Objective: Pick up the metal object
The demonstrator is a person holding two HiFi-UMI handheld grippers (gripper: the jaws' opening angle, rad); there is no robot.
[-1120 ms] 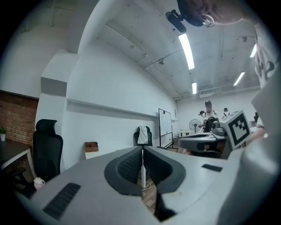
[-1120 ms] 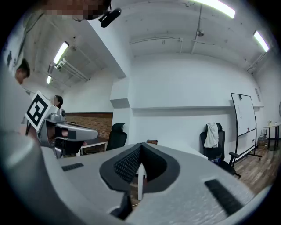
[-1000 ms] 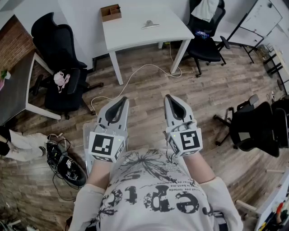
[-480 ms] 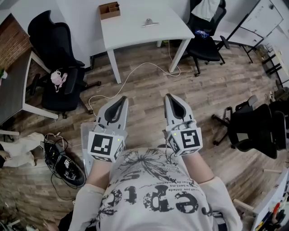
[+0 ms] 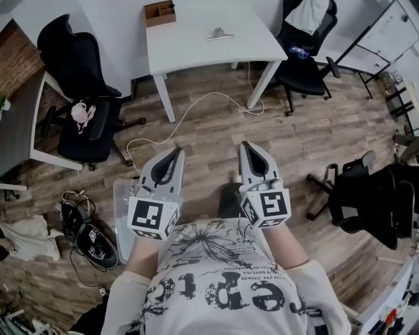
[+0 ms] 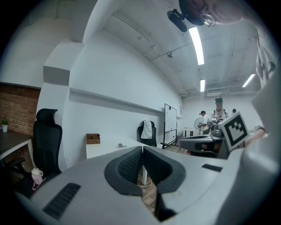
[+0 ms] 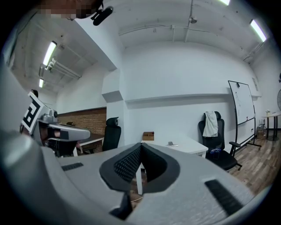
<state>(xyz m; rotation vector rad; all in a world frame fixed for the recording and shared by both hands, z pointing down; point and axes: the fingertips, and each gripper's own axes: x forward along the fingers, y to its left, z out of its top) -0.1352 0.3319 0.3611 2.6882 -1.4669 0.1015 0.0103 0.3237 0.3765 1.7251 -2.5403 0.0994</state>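
Note:
A small metal object [image 5: 219, 33] lies on the white table [image 5: 196, 52] far ahead; it also shows small on that table in the left gripper view [image 6: 120, 145] and the right gripper view [image 7: 171, 143]. My left gripper [image 5: 177, 151] and right gripper [image 5: 245, 145] are held side by side close to my chest, well short of the table. Both are shut, jaw tips touching, with nothing between them [image 6: 142, 148] [image 7: 141, 145].
A brown cardboard box [image 5: 160, 12] stands at the table's far left corner. Black office chairs stand at the left [image 5: 82, 98], behind the table's right [image 5: 308, 52] and at the right [image 5: 366, 196]. A white cable [image 5: 190, 111] runs over the wooden floor. People stand far off [image 6: 218, 115].
The view has shifted slightly; the floor and table have slid a little in frame as I move. Both grippers stay shut in the same pose.

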